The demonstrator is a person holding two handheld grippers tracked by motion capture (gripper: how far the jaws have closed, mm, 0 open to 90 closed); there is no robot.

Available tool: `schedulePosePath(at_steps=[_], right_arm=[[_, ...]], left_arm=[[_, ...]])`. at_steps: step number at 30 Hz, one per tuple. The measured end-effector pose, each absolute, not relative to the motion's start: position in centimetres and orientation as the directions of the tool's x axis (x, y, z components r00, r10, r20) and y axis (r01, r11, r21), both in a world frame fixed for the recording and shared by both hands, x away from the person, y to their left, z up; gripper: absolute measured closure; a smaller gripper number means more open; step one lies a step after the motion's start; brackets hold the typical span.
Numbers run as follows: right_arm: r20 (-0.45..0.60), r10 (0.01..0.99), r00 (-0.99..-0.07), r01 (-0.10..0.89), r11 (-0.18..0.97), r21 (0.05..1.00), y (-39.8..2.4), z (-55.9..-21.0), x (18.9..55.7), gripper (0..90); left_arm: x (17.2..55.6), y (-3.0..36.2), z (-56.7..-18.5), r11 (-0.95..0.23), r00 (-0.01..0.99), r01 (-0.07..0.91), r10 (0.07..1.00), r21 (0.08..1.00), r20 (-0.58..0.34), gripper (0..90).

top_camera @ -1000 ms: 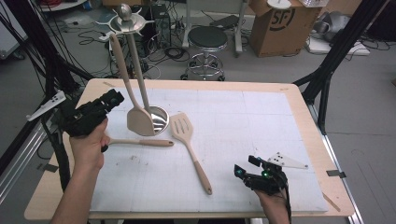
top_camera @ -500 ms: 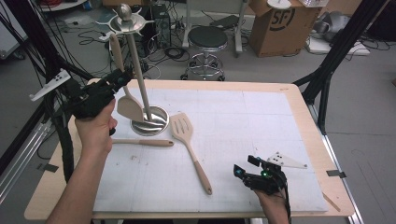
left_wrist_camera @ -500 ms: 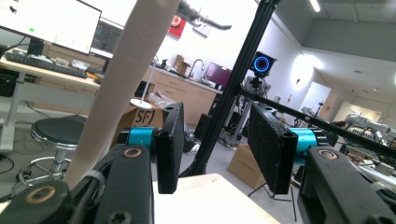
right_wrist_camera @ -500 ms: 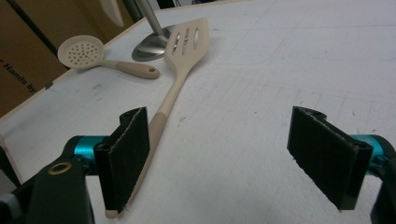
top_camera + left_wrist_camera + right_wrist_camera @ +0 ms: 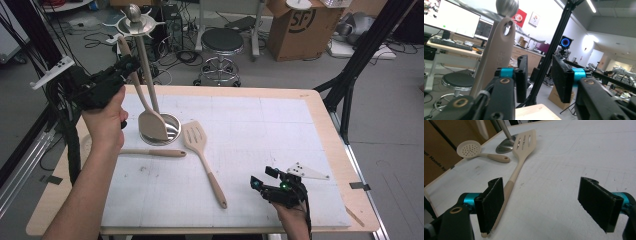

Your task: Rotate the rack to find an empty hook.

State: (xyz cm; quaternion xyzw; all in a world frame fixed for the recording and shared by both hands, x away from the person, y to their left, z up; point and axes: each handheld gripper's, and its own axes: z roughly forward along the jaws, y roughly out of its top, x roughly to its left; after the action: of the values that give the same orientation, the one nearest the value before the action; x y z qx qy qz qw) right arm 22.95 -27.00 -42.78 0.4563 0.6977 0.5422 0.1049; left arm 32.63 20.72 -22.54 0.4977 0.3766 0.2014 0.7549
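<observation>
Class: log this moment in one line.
left gripper: jaws just closed further, empty | spatula: upright at stand, outside jaws | right gripper: open

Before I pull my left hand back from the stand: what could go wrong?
The left gripper has just been closing its jaws with nothing between them; the handle of the spatula lies outside them. Whether its hole sits on a hook of the stand I cannot tell, so it may drop onto the slotted turner. The gripper is close to the stand and could knock it.
</observation>
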Motion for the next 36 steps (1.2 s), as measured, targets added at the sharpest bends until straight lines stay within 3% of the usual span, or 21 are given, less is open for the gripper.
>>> schedulePosePath(at_steps=[5,15,36], right_arm=[[0.354,0.751,-0.557,0.524,-0.013,0.852,-27.2,-42.8,23.0,20.9],[0.354,0.749,-0.560,0.528,-0.007,0.849,-26.9,-42.9,23.0,21.0],[0.361,0.751,-0.552,0.527,-0.021,0.850,-27.4,-42.7,22.8,21.0]], left_arm=[[33.2,20.6,-22.6,0.414,0.617,0.070,0.697,0.907,-0.366,75.8],[33.3,20.1,-20.6,0.351,0.541,-0.023,0.792,0.936,-0.283,89.7],[34.1,21.1,-20.0,0.325,0.515,-0.046,0.818,0.944,-0.257,89.7]])
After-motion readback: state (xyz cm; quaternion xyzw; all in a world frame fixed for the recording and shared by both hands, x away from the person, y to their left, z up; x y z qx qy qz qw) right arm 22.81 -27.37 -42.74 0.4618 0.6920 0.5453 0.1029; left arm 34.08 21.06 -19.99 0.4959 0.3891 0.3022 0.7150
